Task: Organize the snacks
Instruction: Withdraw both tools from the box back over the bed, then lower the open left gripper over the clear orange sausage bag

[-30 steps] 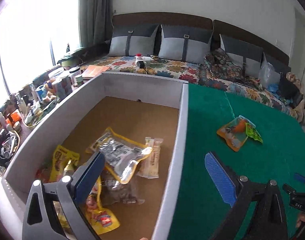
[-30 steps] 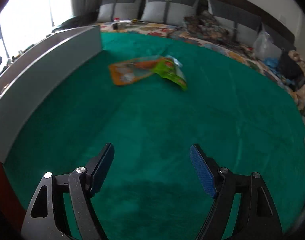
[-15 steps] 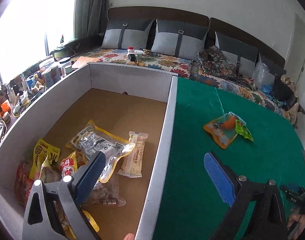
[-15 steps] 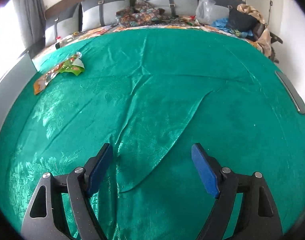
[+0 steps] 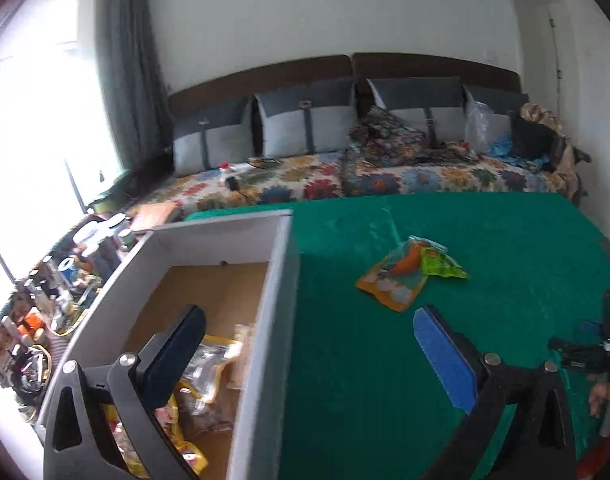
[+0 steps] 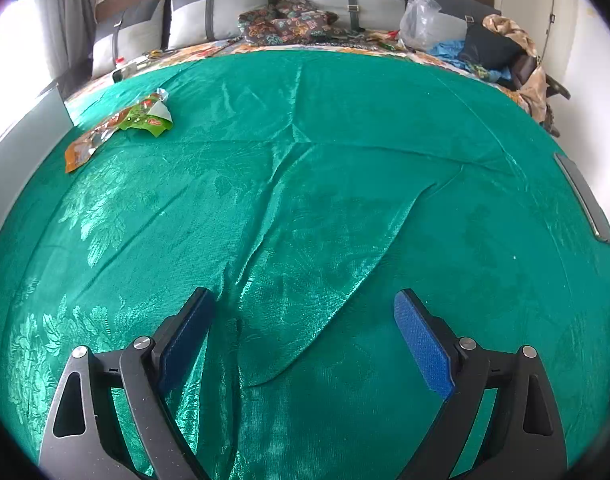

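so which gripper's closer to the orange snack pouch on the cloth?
Left. The left gripper hangs open just short of the orange pouch; the right gripper, also open, is far across the green cloth from it.

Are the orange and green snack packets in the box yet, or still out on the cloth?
Out. Orange packet and green packet lie on the green cloth, right of the box.

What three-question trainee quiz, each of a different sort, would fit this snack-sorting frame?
1. True or false: the left gripper holds a snack.
2. How many snack packets lie on the green cloth?
3. The white box stands: A) beside the green cloth, B) on the pillows, C) on the floor.

Key:
1. False; it is open and holds nothing.
2. Two: the orange packet and the green packet overlapping it.
3. A
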